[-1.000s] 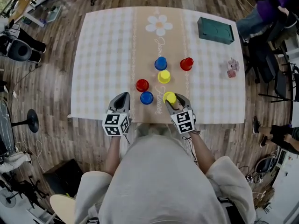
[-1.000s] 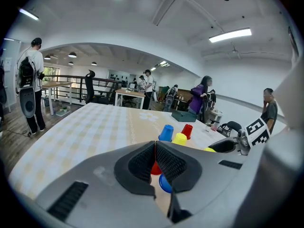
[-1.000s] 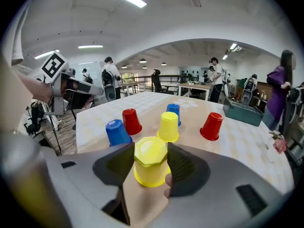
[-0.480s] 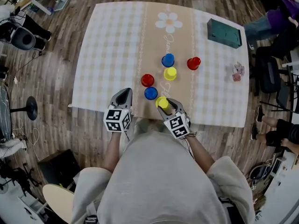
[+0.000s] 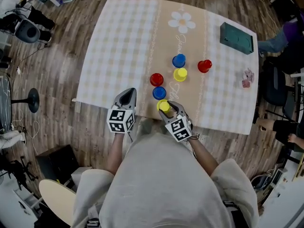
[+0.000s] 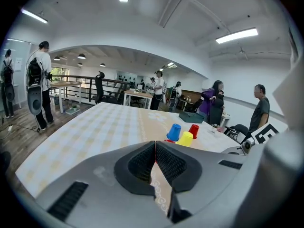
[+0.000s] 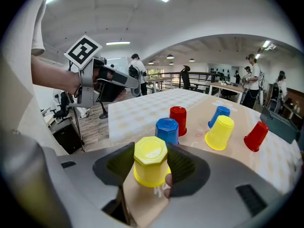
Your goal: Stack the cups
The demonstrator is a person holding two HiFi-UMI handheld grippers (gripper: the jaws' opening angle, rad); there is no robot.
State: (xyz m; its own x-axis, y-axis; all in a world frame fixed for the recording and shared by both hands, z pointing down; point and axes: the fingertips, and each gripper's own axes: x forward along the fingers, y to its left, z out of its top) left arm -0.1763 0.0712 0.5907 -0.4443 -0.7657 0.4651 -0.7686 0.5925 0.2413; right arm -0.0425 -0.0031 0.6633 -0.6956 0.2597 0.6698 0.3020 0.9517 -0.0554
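Note:
My right gripper point(image 5: 165, 107) point(image 7: 152, 163) is shut on an upside-down yellow cup point(image 5: 164, 106) point(image 7: 151, 160), close to the table's near edge. Just beyond it stand a blue cup point(image 5: 159, 93) point(image 7: 166, 130) and a red cup point(image 5: 156, 79) point(image 7: 178, 120). Farther on are a second yellow cup point(image 5: 180, 74) point(image 7: 220, 132), a second blue cup point(image 5: 179, 60) point(image 7: 218, 116) and another red cup point(image 5: 204, 66) point(image 7: 256, 136), all upside down. My left gripper point(image 5: 126, 97) point(image 6: 155, 144) is shut on nothing, left of the cups at the near edge.
The checked tablecloth point(image 5: 123, 46) covers the table, with a beige runner down its middle. A dark green box point(image 5: 236, 38) lies at the far right corner and a small pink thing point(image 5: 247, 78) near the right edge. Chairs and people stand around the room.
My right gripper has carried the yellow cup leftward, from right of the near blue cup to just in front of it. The left gripper has stayed shut by the near edge.

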